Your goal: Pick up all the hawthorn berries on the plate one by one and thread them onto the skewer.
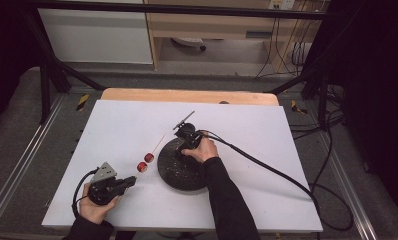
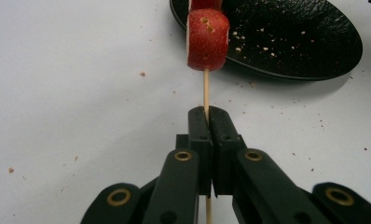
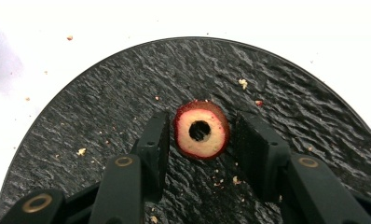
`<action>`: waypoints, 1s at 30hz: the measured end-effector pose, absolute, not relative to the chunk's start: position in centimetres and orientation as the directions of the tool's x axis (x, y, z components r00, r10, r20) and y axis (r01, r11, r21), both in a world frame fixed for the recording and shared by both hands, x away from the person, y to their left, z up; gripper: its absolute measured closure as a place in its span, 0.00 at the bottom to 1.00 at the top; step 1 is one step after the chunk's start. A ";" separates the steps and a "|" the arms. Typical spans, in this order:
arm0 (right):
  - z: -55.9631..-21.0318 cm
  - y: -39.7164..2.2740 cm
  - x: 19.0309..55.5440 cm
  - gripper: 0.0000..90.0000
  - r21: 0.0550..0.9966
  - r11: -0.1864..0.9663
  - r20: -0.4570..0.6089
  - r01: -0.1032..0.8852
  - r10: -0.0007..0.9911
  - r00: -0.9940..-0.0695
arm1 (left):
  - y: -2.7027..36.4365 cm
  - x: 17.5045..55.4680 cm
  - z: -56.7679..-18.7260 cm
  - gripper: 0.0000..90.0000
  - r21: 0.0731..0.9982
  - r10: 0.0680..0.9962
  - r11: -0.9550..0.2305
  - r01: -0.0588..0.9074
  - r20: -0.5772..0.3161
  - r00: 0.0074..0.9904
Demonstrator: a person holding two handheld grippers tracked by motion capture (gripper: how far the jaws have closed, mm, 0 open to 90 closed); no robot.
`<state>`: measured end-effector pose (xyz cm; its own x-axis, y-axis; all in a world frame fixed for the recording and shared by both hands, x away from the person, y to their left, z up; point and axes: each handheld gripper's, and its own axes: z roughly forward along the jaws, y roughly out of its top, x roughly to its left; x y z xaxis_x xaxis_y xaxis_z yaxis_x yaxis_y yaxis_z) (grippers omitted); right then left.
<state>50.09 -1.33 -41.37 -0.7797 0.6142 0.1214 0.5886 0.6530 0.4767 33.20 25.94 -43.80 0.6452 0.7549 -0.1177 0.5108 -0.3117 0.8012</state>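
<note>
- Black jaws of the left gripper are pressed together on a thin wooden skewer, which runs up between them and away from the camera.
- Just beyond those jaws a red fruit slice sits threaded on the skewer, with the edge of a second piece right behind it at the top of the left gripper view. From the high view the two threaded pieces sit low on the stick, near the gripper, and the bare end slants up and away over the desk.
- Holding the stick by its lower end probably keeps the free tip open for the next piece, with the loaded slices out of the way.
- Jaws of the right gripper stand apart, one on each side of a cored slice, not touching it as far as I can tell.
- That slice, red-skinned, pale inside, with a dark hole through its middle, lies flat on the black plate. Straddling it this way looks like the setup for closing on its rim, so the hole stays free for the skewer.
- Crumbs dot the plate and the white desk around it.
- Seen from above, the plate lies near the middle of the desk, with the right hand over its far edge and the left hand near the front left corner.
</note>
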 end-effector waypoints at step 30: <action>-39.7 -1.9 49.5 0.69 0.502 0.610 0.162 0.613 0.629 -0.760 | 25.8 33.1 -43.8 0.98 0.803 0.755 -0.315 0.507 -0.113 0.647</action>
<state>49.54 -1.91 -39.74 -0.7600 0.6294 0.1621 0.6126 0.6102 0.5023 33.10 25.85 -43.80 0.6465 0.7545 -0.1125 0.5069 -0.3147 0.8025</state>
